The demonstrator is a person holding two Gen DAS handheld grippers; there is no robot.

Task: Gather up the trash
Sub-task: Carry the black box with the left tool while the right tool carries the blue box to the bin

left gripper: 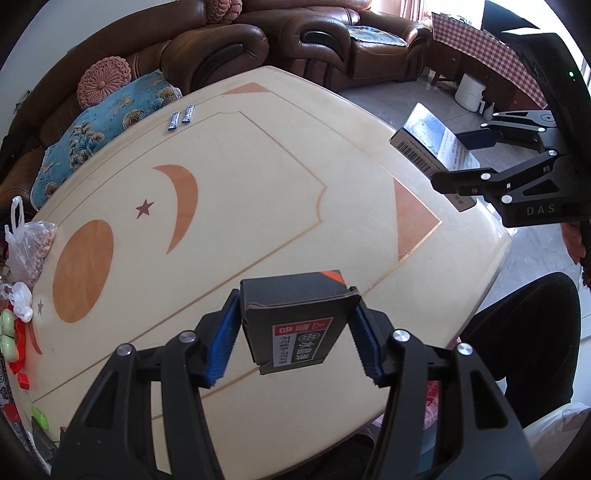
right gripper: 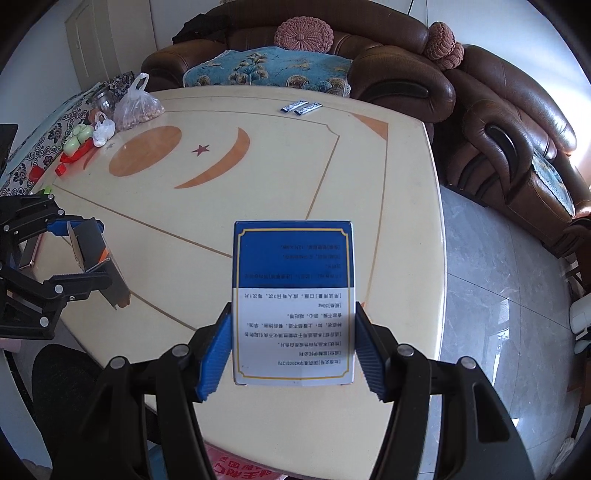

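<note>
Two boxes (left gripper: 295,317) (right gripper: 293,302), lengthwise along claws (left gripper: 293,334) (right gripper: 293,345)

Premises: a domestic living room. Beyond the left gripper (left gripper: 295,332) stands a cream coffee table (left gripper: 258,184) inlaid with moon and star motifs. Past its far edge, a brown leather sofa (right gripper: 498,129) with crocheted round cushions (right gripper: 303,35) and a blue patterned seat cover (right gripper: 258,72). Grey tiled floor (right gripper: 498,277) lies right of the right gripper (right gripper: 293,350).
</note>
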